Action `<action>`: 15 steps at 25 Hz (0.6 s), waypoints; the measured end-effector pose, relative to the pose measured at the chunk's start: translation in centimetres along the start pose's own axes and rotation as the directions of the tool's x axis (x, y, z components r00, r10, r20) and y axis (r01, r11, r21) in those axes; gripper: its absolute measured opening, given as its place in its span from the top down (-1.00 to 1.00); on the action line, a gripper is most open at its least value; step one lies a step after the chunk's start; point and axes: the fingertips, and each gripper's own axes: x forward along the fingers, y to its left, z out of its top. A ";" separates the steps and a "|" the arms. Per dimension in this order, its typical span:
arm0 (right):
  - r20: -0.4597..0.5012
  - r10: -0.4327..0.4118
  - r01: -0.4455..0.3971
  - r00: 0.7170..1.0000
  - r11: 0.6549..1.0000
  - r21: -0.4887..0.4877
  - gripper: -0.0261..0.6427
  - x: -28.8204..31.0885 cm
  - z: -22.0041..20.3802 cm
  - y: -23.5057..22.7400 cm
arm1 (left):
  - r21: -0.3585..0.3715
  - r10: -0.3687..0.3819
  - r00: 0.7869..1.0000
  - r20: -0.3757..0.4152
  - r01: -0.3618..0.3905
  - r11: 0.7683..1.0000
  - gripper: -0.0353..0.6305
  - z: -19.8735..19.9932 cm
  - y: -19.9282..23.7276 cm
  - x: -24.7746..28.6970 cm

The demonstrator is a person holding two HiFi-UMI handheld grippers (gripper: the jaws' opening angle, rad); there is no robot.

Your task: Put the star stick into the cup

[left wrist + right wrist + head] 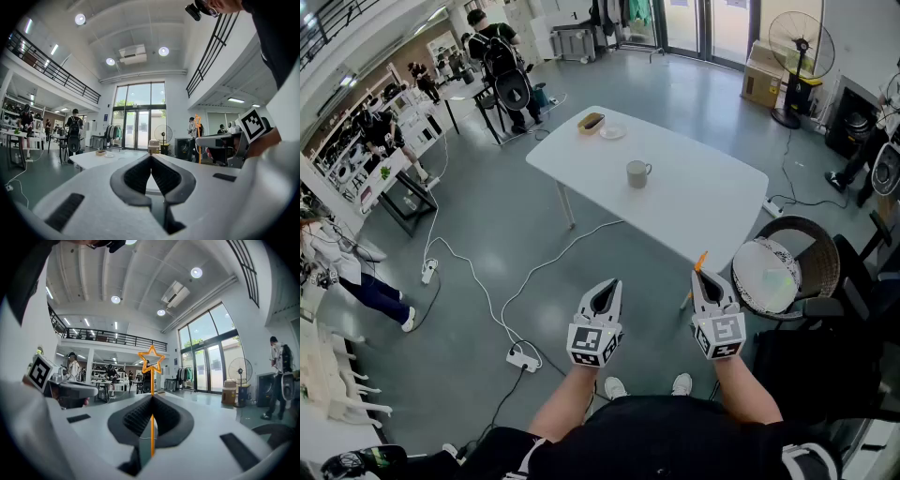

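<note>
A grey cup (pixel 638 172) stands upright near the middle of the white table (pixel 712 211), well ahead of both grippers. My right gripper (pixel 703 275) is shut on the thin orange star stick (pixel 700 260), held off the table's near corner. In the right gripper view the stick runs up between the shut jaws of that gripper (pixel 152 399), and the outlined star (pixel 151 359) stands above the tips. My left gripper (pixel 605 289) hangs beside it over the floor. Its jaws (pixel 151 157) are shut on nothing. The star stick (pixel 198 123) also shows at the right of the left gripper view.
A small brown tray (pixel 592 122) and a saucer (pixel 612 132) sit at the table's far end. A wicker chair with a round cushion (pixel 783 267) stands right of the near corner. Cables and a power strip (pixel 523 357) lie on the floor at left. People stand at the far left.
</note>
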 end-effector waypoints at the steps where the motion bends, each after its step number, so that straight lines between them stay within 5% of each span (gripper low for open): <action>1: 0.000 0.001 -0.001 1.000 1.000 -0.006 0.90 0.1 0.2 0.3 | 0.002 -0.004 1.000 -0.003 0.004 1.000 0.87 0.1 0.1 -0.2; 15: 0.017 0.010 -0.011 1.000 1.000 0.006 0.89 2.2 0.6 6.1 | 0.011 -0.033 0.999 -0.008 0.033 0.999 0.87 -0.6 4.3 -4.2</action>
